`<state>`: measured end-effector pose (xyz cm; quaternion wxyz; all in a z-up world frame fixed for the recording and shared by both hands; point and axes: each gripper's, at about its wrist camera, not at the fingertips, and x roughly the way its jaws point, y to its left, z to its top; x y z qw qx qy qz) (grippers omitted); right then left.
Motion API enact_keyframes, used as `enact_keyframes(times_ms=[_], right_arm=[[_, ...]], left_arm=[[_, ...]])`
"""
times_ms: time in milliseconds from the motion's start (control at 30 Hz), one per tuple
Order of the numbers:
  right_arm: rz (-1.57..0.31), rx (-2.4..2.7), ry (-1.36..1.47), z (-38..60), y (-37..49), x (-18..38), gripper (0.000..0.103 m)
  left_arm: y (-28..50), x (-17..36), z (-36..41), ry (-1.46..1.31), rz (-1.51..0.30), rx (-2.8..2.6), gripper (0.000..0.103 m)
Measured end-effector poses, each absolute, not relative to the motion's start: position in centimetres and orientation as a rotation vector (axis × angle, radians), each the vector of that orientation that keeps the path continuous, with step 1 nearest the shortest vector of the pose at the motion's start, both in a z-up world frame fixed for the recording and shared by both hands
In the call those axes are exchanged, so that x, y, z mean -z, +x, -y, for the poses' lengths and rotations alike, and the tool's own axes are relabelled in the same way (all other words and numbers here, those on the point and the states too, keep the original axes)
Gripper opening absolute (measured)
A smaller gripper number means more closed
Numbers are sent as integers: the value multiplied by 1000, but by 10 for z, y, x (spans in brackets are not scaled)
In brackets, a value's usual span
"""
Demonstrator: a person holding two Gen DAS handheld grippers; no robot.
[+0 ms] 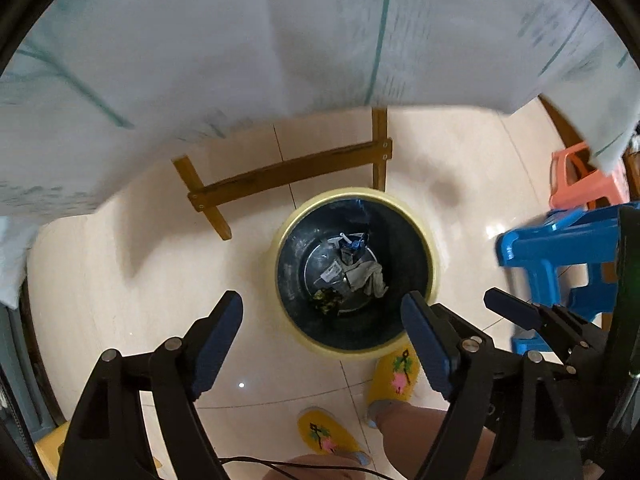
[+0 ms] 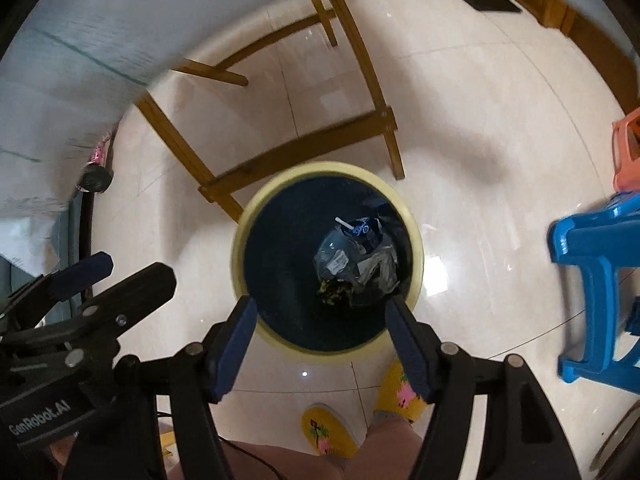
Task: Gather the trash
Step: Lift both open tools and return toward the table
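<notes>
A round trash bin [image 1: 434, 264] with a pale yellow rim and a dark liner stands on the tiled floor; it also shows in the right wrist view [image 2: 416, 248]. Inside lie crumpled wrappers and paper [image 1: 356, 268], also seen from the right wrist [image 2: 356, 264]. My left gripper [image 1: 322, 328] is open and empty, above the bin's near edge. My right gripper [image 2: 320, 328] is open and empty, also above the near rim. The right gripper shows at the right of the left wrist view [image 1: 520, 312], and the left gripper at the left of the right wrist view [image 2: 92, 276].
A wooden folding table frame [image 1: 288, 172] stands just behind the bin, under a white cloth [image 1: 200, 60]. A blue plastic stool [image 1: 560, 256] and an orange stool [image 1: 580, 176] stand to the right. The person's yellow slippers [image 2: 328, 428] are below the bin.
</notes>
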<state>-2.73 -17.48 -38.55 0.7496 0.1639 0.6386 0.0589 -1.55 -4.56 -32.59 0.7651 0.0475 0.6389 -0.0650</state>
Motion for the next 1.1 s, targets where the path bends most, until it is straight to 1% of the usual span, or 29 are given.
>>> enact_keyframes(times_ms=[200, 367, 600, 667, 700, 733, 1000, 1100], right_arm=[[-1383, -140, 328, 175, -38, 320, 67], [-1362, -135, 361, 184, -47, 261, 67], [-1278, -136, 383, 197, -58, 158, 67], [-1251, -141, 379, 200, -59, 138, 67], [-1235, -142, 379, 203, -59, 125, 67], [-1224, -141, 380, 203, -61, 117, 67], [-1092, -150, 368, 209, -53, 53, 68], [-1053, -172, 349, 209, -41, 35, 68]], left_arm=[[-33, 256, 37, 101, -1365, 140, 80], [-46, 192, 29, 110, -1343, 144, 80], [-54, 92, 20, 91, -1261, 170, 81], [-54, 69, 17, 86, -1232, 173, 83], [-53, 58, 16, 84, -1217, 173, 89], [-53, 46, 15, 76, -1198, 173, 91], [-40, -28, 7, 35, -1064, 158, 91], [-31, -36, 7, 37, -1036, 143, 91]])
